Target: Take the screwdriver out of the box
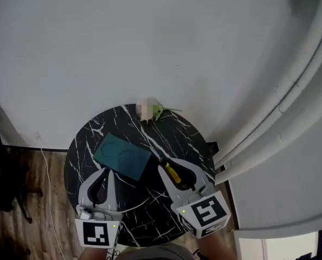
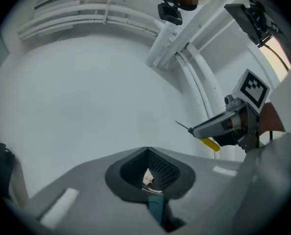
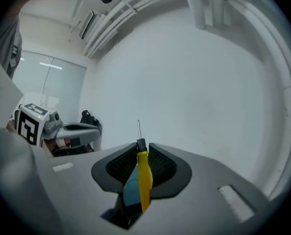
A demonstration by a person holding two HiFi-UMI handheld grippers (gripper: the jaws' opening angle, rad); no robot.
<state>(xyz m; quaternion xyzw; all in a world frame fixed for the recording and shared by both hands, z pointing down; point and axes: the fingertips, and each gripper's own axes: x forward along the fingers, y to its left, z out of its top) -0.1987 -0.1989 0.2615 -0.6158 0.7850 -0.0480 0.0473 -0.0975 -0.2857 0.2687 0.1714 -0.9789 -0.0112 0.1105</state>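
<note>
Yellow-handled, slim-shafted screwdriver [image 3: 144, 180] clamped in right hand-held gripper [image 3: 141, 150].

Left claw [image 2: 146, 152] closed, empty, level — right claw [image 3: 139, 147] clamped on screwdriver [image 3: 144, 180], tipped slightly down

The screwdriver [image 3: 144, 177] in my right claw [image 3: 143, 147] has a glossy yellow plastic handle and a bare metal shaft. My pads [image 3: 162, 164] are black and finely ribbed, the shell matt grey plastic. The table [image 1: 147, 218] looks like polished black marble, the box [image 1: 122, 156] smooth matt teal.
</note>
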